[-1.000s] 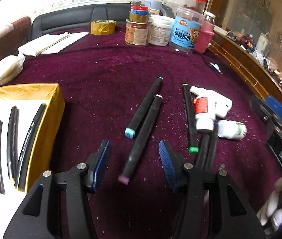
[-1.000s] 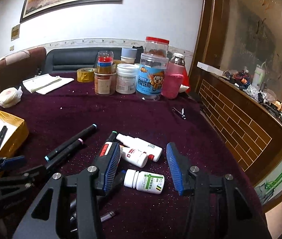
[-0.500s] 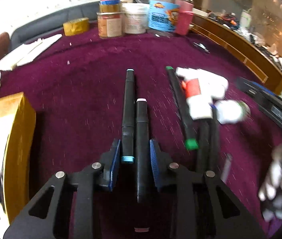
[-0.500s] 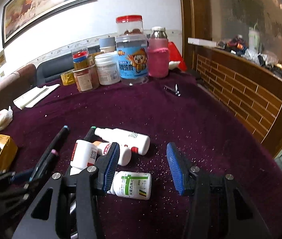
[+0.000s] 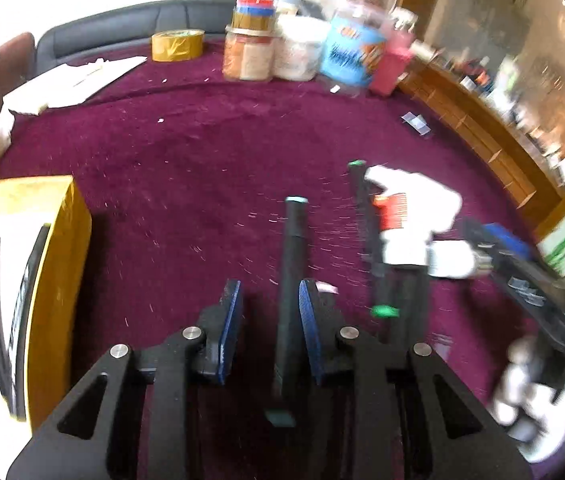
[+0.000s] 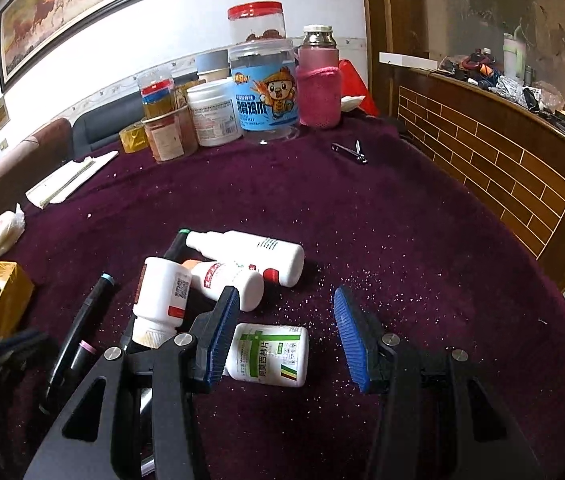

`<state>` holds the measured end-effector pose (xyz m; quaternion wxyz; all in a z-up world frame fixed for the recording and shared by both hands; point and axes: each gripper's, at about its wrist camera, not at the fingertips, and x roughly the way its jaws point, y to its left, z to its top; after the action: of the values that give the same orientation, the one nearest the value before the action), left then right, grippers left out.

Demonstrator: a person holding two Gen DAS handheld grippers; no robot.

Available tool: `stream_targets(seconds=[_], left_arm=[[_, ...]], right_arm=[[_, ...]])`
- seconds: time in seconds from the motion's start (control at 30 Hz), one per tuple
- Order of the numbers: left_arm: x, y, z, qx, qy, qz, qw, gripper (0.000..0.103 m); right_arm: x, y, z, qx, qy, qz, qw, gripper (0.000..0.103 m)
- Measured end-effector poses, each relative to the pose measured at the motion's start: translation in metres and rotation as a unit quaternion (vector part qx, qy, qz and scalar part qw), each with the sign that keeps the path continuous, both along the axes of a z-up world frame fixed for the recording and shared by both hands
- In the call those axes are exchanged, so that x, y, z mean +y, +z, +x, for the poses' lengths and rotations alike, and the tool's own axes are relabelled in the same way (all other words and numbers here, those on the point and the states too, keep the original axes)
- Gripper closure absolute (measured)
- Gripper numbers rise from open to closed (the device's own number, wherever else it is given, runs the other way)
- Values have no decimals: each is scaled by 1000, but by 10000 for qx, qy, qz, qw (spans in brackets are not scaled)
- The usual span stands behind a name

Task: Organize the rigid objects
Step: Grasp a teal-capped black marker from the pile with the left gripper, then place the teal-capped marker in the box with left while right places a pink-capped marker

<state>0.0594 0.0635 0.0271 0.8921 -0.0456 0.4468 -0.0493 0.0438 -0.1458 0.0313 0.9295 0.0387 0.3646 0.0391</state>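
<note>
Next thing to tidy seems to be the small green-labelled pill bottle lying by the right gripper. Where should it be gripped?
Grip the green-labelled bottle across the middle of its round body, coming down from above. It lies on its side, so the right gripper can straddle it.

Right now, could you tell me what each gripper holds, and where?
Left gripper: opening, a black marker between the pads, near its middle, touching only one. Right gripper: nothing.

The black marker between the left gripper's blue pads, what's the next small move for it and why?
Probably re-centre and close again. The left gripper has its jaws opening, and the black marker lies against one pad only, with a clear gap to the other. Once gripped, it likely belongs in the yellow box, where other dark pens already lie.
</note>
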Motion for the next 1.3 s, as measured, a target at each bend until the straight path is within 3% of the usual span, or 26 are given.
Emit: stream_targets(seconds=[0.1,0.2,0.3,0.4,0.43,0.6,0.8,1.03,1.1,1.17,1.3], left_arm=[[-12,2,-1,-200,-115,581,9980,69],[-25,-12,-4,47,-323,873,9956,72],[-28,-11,-8,-277,-298,1067,9935,70],[-19,-9,-3,-117,-297,606,9976,78],[-16,-10,-3,-107,-306,531,9981,91],[5,-1,-23,-117,-237,-426,9987,92],[29,21,-58,-465,-165,-1299,9903,91],[67,46,-92,-885,-30,-1850,9787,91],[77,51,-103,-983,11,-1891,9770,91],[85,52,-110,-1022,83,-1921,9760,91],[103,49,-121,-1047,258,-2073,9723,91]], right_arm=[[1,-1,0,16,2,-39,10000,59],[2,-2,2,56,2,-55,10000,59],[3,-3,2,84,21,-83,9999,59],[3,-4,3,96,6,-45,9999,57],[2,-5,4,115,1,-34,9999,56],[-3,-7,6,197,-3,146,9997,53],[-9,-9,7,250,-38,329,9991,51],[-17,-1,-1,240,-296,526,9979,51],[-8,18,-22,15,22,895,9960,51],[22,34,-39,-12,676,936,9933,51],[89,29,-46,455,1713,685,9818,51]])
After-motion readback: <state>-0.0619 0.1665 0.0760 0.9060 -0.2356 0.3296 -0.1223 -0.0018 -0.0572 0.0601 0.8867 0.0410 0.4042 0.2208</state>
